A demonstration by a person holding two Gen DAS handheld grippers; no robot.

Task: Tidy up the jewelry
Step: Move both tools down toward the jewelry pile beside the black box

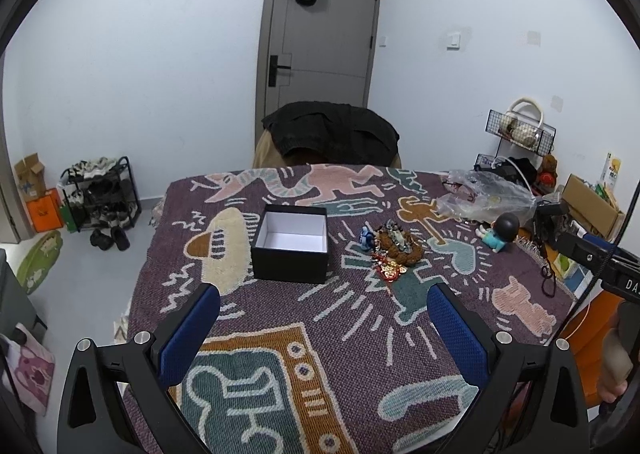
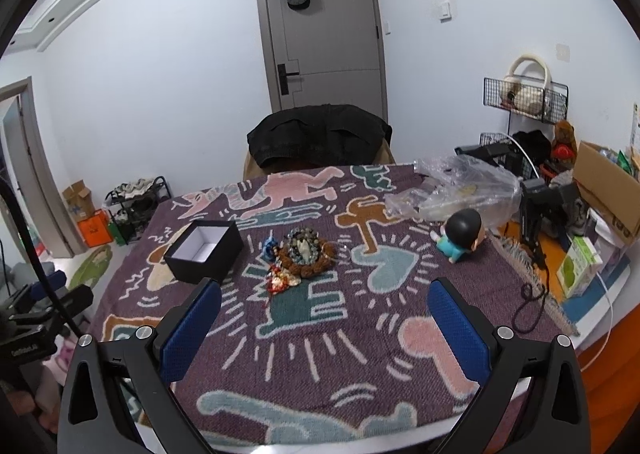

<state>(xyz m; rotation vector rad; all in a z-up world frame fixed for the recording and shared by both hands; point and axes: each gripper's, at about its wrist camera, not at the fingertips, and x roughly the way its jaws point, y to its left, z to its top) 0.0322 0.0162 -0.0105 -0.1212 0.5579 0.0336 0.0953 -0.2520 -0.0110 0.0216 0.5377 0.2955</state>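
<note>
A black box (image 1: 290,244) with a white inside stands open and empty on the patterned cloth; it also shows in the right wrist view (image 2: 204,252). A heap of jewelry (image 1: 394,248) lies right of it: brown bead bracelets, a blue piece and a red-gold piece; it also shows in the right wrist view (image 2: 304,254). My left gripper (image 1: 324,318) is open and empty, hovering near the box's front. My right gripper (image 2: 324,314) is open and empty, in front of the heap.
A big-headed doll (image 2: 460,236) lies right of the heap. A clear plastic bag (image 2: 460,190) sits at the back right. A chair with a black jacket (image 1: 332,134) stands behind the table. A black cord (image 2: 532,294) lies at the right edge beside boxes.
</note>
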